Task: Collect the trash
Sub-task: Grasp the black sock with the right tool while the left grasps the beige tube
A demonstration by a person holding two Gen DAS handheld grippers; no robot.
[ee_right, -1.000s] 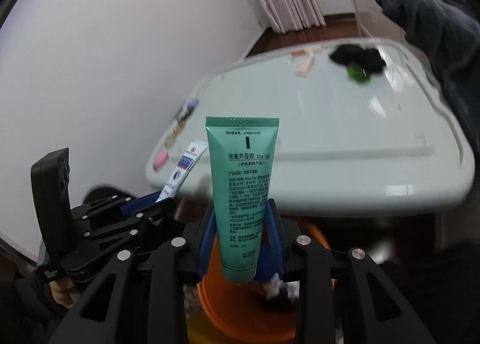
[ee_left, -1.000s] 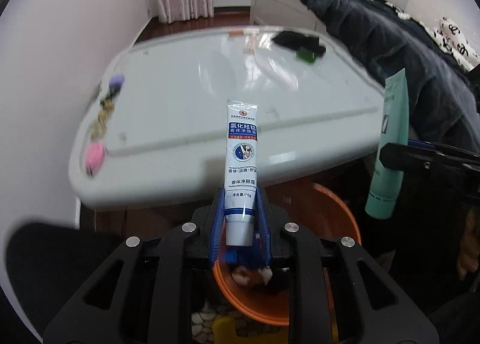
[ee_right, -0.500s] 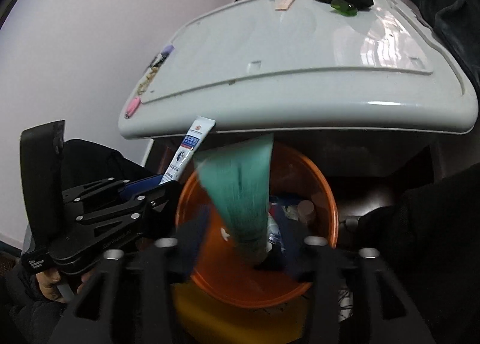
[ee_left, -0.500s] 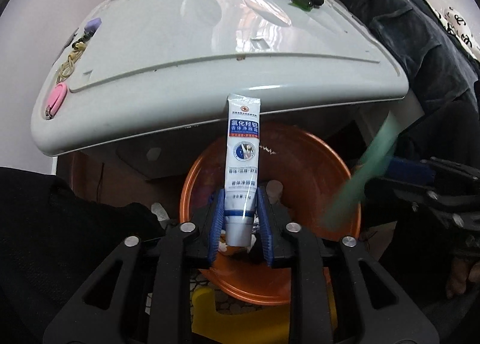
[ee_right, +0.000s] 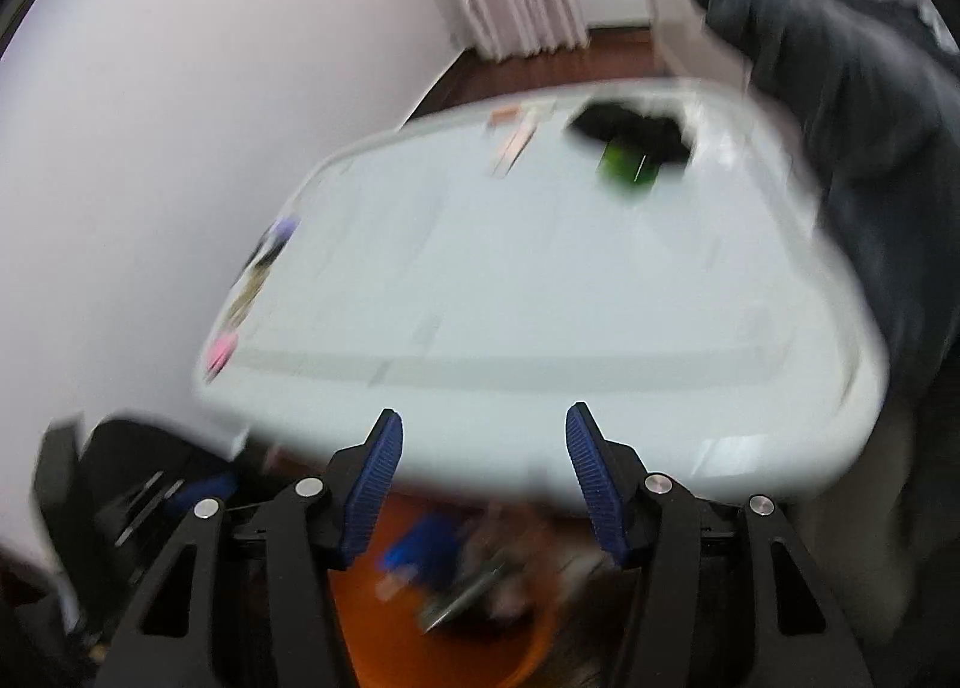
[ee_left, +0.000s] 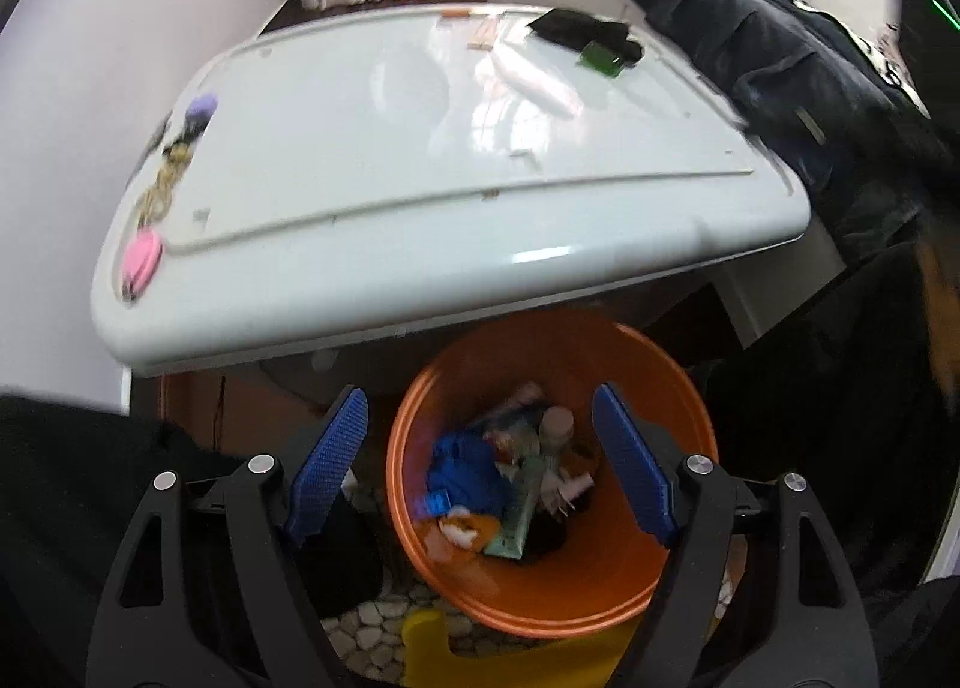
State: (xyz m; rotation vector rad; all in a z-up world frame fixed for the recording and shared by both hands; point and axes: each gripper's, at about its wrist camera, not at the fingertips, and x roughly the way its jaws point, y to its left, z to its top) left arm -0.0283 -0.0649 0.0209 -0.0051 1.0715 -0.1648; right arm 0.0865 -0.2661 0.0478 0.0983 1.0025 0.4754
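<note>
My left gripper (ee_left: 477, 394) hangs over the orange bin (ee_left: 540, 586), its jaws opening wide with nothing between the blue pads. Inside the bin lie a green tube (ee_left: 521, 508), a blue wrapper (ee_left: 462, 466) and other mixed trash. My right gripper (ee_right: 483, 412) points at the near edge of the white table (ee_right: 540, 298); its jaws are closing slightly and hold nothing. The right wrist view is blurred, and the bin (ee_right: 372, 616) shows only below the fingers. The left gripper's black body (ee_right: 150, 502) is at its lower left.
On the white table (ee_left: 420, 178) lie a green item (ee_left: 600, 57) on black cloth (ee_left: 576, 28), small sticks (ee_left: 483, 34), a pink tag (ee_left: 141, 259) and a bead chain (ee_left: 162, 190). A dark coat (ee_left: 750, 46) hangs at the right. A yellow object (ee_left: 426, 646) sits beside the bin.
Both tubes have left the jaws: the green one lies in the bin, and the white one is gone from the left gripper. Left jaws spread wide. The right gripper swung up toward the table.
</note>
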